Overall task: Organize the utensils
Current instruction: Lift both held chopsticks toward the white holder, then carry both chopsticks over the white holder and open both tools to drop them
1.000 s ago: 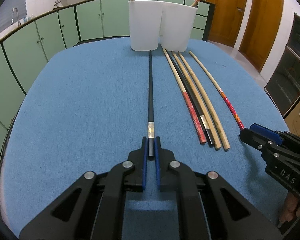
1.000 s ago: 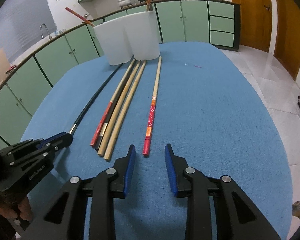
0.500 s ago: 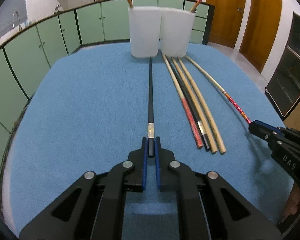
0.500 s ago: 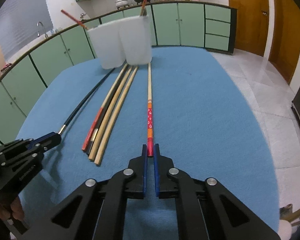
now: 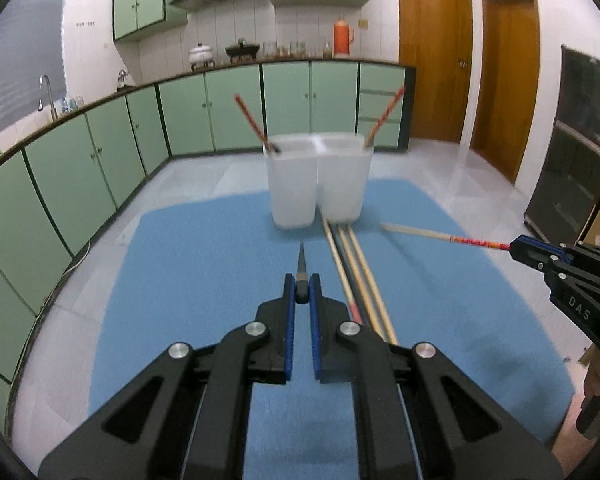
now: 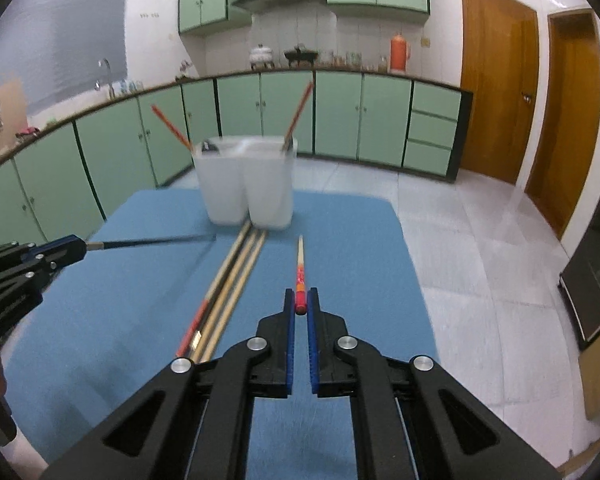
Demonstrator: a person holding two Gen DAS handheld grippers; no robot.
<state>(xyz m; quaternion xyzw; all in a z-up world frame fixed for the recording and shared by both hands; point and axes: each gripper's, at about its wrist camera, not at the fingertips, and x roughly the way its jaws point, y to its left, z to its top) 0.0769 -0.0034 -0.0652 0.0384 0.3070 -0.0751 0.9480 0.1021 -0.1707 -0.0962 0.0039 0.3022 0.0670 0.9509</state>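
A black chopstick [image 5: 301,261] is clamped at its near end by the left gripper [image 5: 301,294], and a red-patterned chopstick [image 6: 299,276] likewise by the right gripper [image 6: 299,304]; both long axes are aimed far, toward the white holder [image 5: 318,180], which lies straight ahead of the left and slightly left of the right

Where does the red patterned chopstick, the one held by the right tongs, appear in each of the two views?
Left wrist view: the red patterned chopstick is at the right, running sideways from the right tongs toward the middle.
Right wrist view: it is in the centre, pointing away from the camera, clamped in the same tongs.
Shared landmark: the white twin holder on the blue mat.
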